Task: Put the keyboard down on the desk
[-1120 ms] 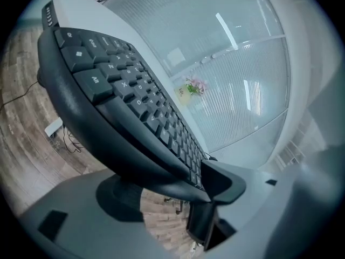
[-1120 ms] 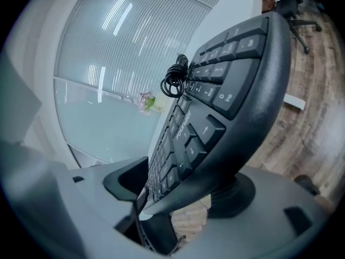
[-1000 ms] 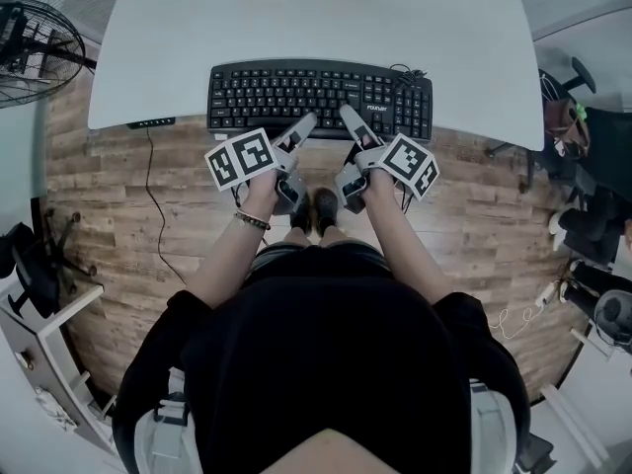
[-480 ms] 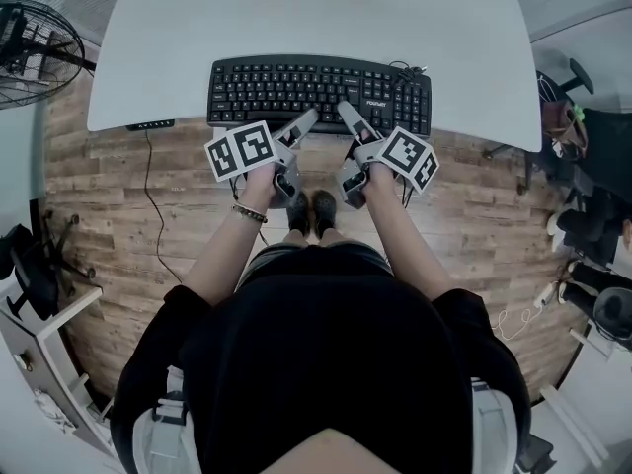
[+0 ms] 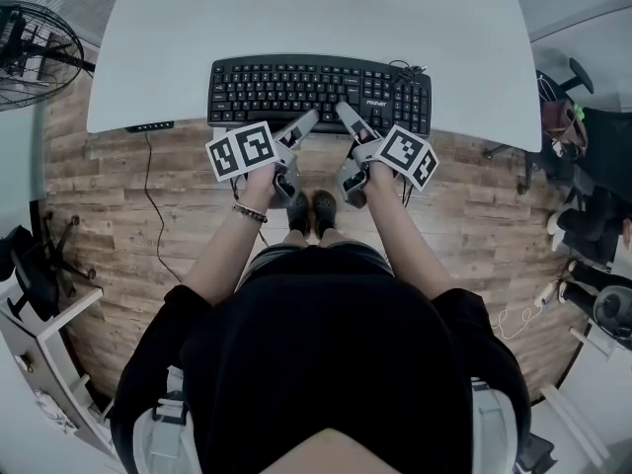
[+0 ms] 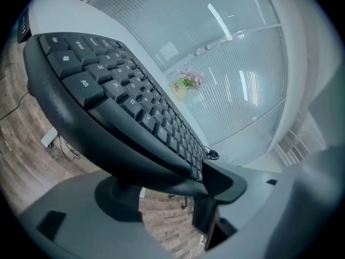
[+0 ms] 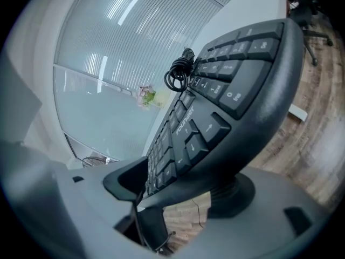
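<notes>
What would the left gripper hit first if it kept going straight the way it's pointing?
The keyboard: the left gripper is shut on its near edge, so pushing on would likely just carry the keyboard along. Past it, only the bare white desk shows, though depth is hard to judge.

The head view looks steeply down from above; both gripper views sit very close, facing the keyboard (image 5: 296, 92), which all share.
</notes>
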`<act>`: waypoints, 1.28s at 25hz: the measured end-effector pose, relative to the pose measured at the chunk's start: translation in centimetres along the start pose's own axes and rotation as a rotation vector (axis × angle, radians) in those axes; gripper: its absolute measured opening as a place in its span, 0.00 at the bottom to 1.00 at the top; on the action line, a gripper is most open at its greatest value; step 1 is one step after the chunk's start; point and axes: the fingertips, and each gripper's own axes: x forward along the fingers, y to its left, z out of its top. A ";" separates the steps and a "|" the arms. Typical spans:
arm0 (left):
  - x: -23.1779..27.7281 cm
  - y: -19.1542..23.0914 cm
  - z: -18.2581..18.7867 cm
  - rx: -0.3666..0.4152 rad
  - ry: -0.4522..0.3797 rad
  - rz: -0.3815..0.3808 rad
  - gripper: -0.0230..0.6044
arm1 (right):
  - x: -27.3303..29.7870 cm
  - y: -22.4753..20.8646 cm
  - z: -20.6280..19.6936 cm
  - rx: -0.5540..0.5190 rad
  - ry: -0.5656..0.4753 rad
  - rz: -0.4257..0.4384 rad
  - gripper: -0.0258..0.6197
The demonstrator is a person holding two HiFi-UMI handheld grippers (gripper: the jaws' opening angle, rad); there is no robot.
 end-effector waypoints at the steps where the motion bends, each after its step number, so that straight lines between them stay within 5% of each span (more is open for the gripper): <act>1: -0.1 0.1 0.0 0.015 -0.002 0.006 0.58 | 0.0 0.0 -0.1 -0.006 -0.002 0.002 0.54; 4: -0.4 0.5 -0.1 0.067 -0.010 0.033 0.58 | 0.0 0.2 -0.2 -0.013 -0.013 0.007 0.57; 32: -4.1 -0.8 -1.2 0.038 -0.052 0.015 0.58 | -4.3 2.8 -2.9 0.020 -0.021 -0.009 0.57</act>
